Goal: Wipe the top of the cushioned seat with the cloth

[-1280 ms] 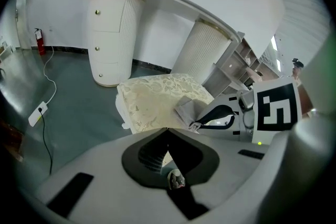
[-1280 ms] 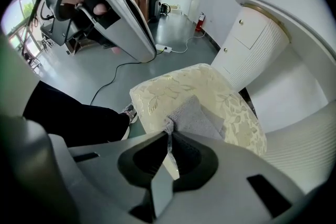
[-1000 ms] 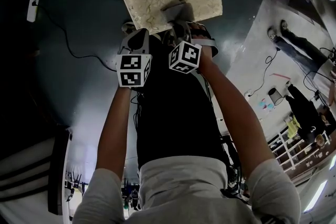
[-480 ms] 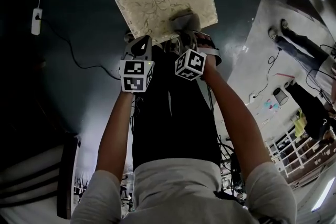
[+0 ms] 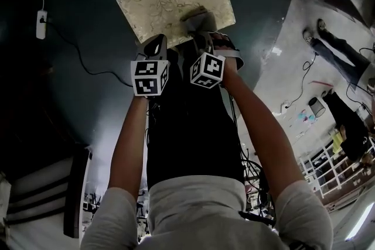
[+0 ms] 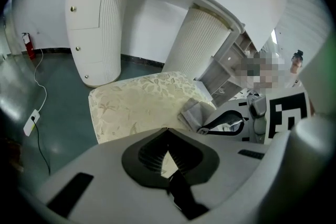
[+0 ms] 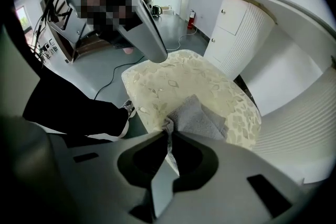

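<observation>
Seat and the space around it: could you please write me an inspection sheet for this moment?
Surface: seat top, pale with a leaf pattern; no stain seen.
Job's things: grey cloth lies on the seat near its front edge, one corner lifted.
Clutter: nothing seen.
Grippers: right claw shut on the cloth's corner; left claw shut, empty.
Cables: power strip with a white cable on the floor, left of the seat.
Surroundings: white ribbed pedestals behind the seat; people standing to the right.
</observation>
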The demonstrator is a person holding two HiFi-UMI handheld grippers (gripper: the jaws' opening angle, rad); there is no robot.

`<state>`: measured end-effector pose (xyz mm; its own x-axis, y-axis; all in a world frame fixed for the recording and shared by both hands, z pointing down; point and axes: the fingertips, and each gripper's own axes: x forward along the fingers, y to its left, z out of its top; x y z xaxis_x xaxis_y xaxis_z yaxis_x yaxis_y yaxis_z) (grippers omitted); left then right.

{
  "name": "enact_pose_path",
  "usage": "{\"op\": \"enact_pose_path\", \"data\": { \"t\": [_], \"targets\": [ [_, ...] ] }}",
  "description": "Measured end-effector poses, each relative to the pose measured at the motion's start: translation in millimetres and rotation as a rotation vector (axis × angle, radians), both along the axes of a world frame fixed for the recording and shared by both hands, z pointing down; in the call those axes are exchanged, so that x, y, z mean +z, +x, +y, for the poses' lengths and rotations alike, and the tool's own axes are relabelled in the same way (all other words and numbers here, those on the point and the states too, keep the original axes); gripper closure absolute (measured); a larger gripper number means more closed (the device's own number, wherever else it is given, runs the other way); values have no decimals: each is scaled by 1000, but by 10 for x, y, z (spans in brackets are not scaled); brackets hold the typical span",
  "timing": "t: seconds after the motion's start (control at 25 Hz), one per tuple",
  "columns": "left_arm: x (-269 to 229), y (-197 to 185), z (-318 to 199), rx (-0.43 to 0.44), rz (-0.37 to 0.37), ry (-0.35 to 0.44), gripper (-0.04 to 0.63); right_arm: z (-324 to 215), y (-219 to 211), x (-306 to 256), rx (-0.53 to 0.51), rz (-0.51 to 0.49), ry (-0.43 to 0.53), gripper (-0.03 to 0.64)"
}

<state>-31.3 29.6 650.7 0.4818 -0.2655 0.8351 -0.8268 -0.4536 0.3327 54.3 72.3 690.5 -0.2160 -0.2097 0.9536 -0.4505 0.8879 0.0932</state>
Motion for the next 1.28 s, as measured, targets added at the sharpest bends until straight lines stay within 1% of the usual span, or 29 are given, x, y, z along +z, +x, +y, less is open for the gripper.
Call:
{"op": "enact_pose_path", "data": {
  "t": [0.16,0.36,0.6,0.8,0.92,1.04,1.28],
  "targets": [
    [-17,178,35,-11,-12,-5,580,-62,148,-10,-35,-32,4,588],
    [-27,383,2,-10,-16,-2,580,-112,216,-18,-96,-49,20,588],
    [-28,638,-1,14,-19,-11,580,-132,434,2,-55,-55,7,588],
    [-60,874,-34,18,-13,-12,580,-166,615,-7,-76,-69,7,588],
    [-57,1005,33,30,-10,-30,580,-202,738,-7,-82,-66,16,588],
    [-62,1107,72,48,-13,-38,580,-228,808,-2,-79,-90,16,588],
    [-96,1206,76,26,-15,-50,580,-214,905,-3,-83,-106,21,588]
  ]
}}
